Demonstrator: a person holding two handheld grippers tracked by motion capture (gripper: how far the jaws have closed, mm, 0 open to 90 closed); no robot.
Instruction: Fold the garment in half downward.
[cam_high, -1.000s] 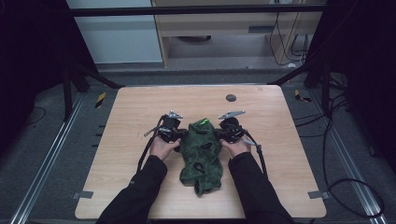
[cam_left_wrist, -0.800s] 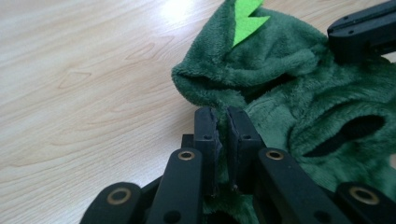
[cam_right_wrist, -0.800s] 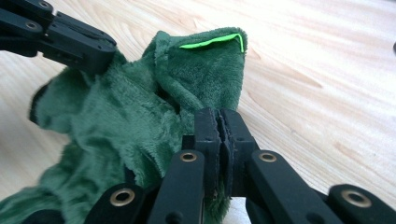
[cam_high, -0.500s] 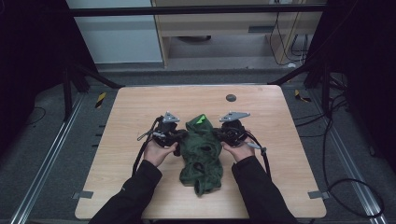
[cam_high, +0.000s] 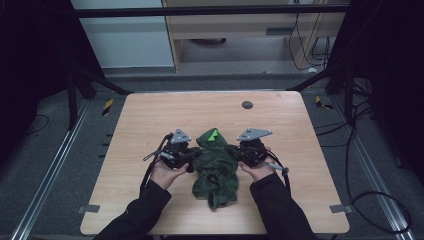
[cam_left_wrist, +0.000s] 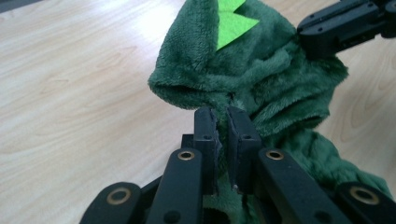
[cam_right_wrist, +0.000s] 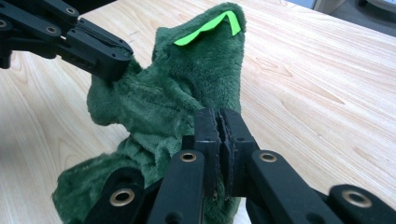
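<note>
Nearest the person, two dark sleeves (cam_high: 145, 210) come in over the near edge of the wooden table (cam_high: 150, 115). Just beyond them a dark green fleece garment (cam_high: 216, 167) lies bunched near the middle of the table, its lower part trailing toward the near edge.

The left hand (cam_high: 167, 172) holds the left gripper (cam_left_wrist: 223, 119) at the garment's left side. In the left gripper view its jaws are pressed nearly together with a fold of green fleece pinched between them. The right hand (cam_high: 257, 169) holds the right gripper (cam_right_wrist: 219, 121) at the garment's right side. In the right gripper view its jaws are closed tight on the fleece edge. Each gripper carries a grey three-cornered plate (cam_high: 181, 136) on top, and a cable (cam_high: 150, 167) trails back from the left one.

Between the two grippers the garment rises into a hood, lifted off the table. A bright green zigzag strip (cam_high: 214, 134) runs along the hood's top, on its far side.

Farther on, a small dark round disc (cam_high: 247, 105) sits in the tabletop near the far edge, well apart from the garment.
</note>
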